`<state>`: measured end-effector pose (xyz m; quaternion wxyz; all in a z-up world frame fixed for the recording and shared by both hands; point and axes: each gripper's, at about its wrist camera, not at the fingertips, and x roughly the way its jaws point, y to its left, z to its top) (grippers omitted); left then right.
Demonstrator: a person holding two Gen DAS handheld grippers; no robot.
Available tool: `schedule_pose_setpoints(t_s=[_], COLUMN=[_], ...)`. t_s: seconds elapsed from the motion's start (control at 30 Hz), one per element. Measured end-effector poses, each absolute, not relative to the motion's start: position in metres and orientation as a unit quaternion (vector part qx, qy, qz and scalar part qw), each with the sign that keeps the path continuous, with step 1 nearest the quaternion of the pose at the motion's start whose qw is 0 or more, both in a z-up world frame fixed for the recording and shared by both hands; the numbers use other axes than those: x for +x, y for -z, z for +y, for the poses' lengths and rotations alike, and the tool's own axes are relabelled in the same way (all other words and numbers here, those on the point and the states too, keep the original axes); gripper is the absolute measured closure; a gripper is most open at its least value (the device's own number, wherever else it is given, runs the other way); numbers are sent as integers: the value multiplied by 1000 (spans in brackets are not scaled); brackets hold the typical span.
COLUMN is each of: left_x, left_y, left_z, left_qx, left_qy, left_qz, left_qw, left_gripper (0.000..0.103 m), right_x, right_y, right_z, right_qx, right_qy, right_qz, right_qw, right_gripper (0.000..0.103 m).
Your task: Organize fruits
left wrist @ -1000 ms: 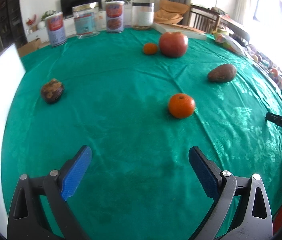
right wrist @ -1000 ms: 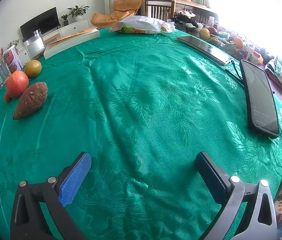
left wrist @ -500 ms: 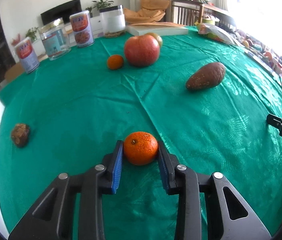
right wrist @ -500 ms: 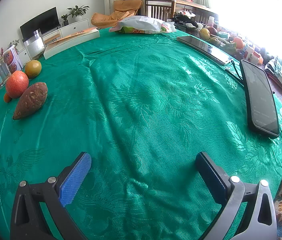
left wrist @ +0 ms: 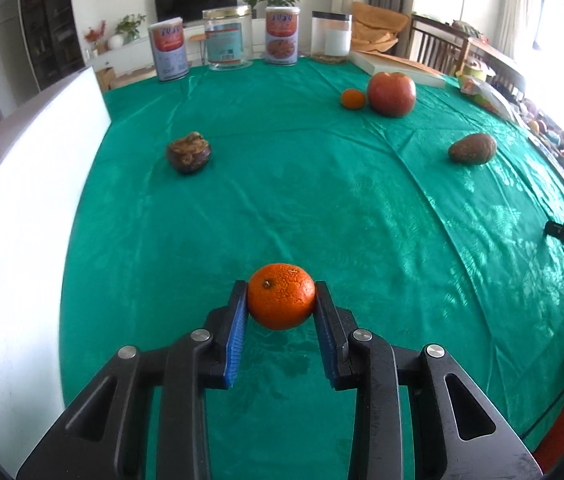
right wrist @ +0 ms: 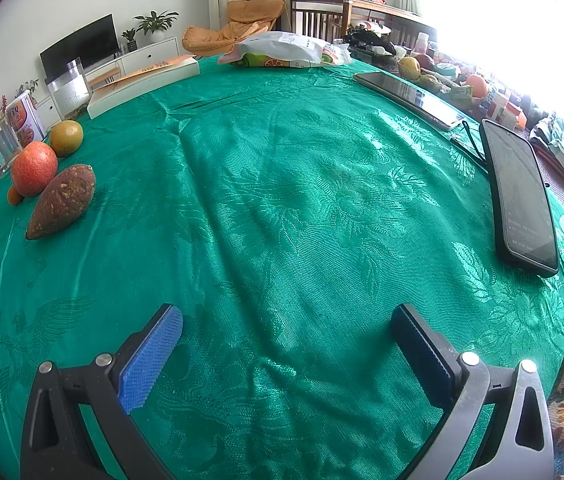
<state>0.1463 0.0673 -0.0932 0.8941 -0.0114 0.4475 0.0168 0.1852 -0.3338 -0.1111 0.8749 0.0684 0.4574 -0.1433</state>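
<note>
My left gripper (left wrist: 281,300) is shut on an orange mandarin (left wrist: 281,295), its blue pads pressing both sides, just above the green tablecloth (left wrist: 282,184). Farther off lie a wrinkled brown fruit (left wrist: 189,151) at left, a smaller mandarin (left wrist: 352,99) beside a red apple (left wrist: 391,93), and a brown oval fruit (left wrist: 472,148) at right. In the right wrist view my right gripper (right wrist: 285,336) stands open over bare cloth. The brown oval fruit (right wrist: 62,200), the red apple (right wrist: 34,168) and a yellow-green citrus (right wrist: 66,138) sit far to its left.
Cans and clear jars (left wrist: 226,38) line the table's far edge, with a white box (left wrist: 395,67) beside them. A white board (left wrist: 22,208) stands along the left. Two dark phones (right wrist: 521,196) and a snack bag (right wrist: 285,50) lie on the right side.
My left gripper moved forward to the mandarin and shut on it, then swung left with the fruit held. The right gripper kept still.
</note>
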Motion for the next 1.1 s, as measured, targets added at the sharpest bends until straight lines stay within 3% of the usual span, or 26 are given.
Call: schedule_pose_setpoints(t_s=[0.07, 0.1, 0.13, 0.2, 0.53, 1.1], left_x=[147, 147, 147, 148, 154, 153], left_y=[102, 104, 105, 110, 111, 111], left_z=[71, 71, 70, 69, 70, 70], left_qx=[-20, -22, -20, -21, -20, -20], left_qy=[-23, -28, -38, -50, -55, -55], left_qz=[453, 445, 440, 439, 449, 449], left_qw=[891, 895, 897, 897, 892, 892], left_gripper=[60, 44, 22, 13, 5, 4], right_x=[185, 185, 185, 185, 185, 186], right_y=[111, 111, 111, 111, 111, 111], right_z=[-334, -334, -334, -334, -334, -334], right_qx=[68, 68, 68, 68, 68, 68], right_qy=[143, 143, 143, 143, 143, 143], right_qz=[457, 457, 457, 457, 457, 458], right_qw=[875, 875, 875, 875, 875, 875], right_gripper=[0, 0, 0, 0, 0, 0])
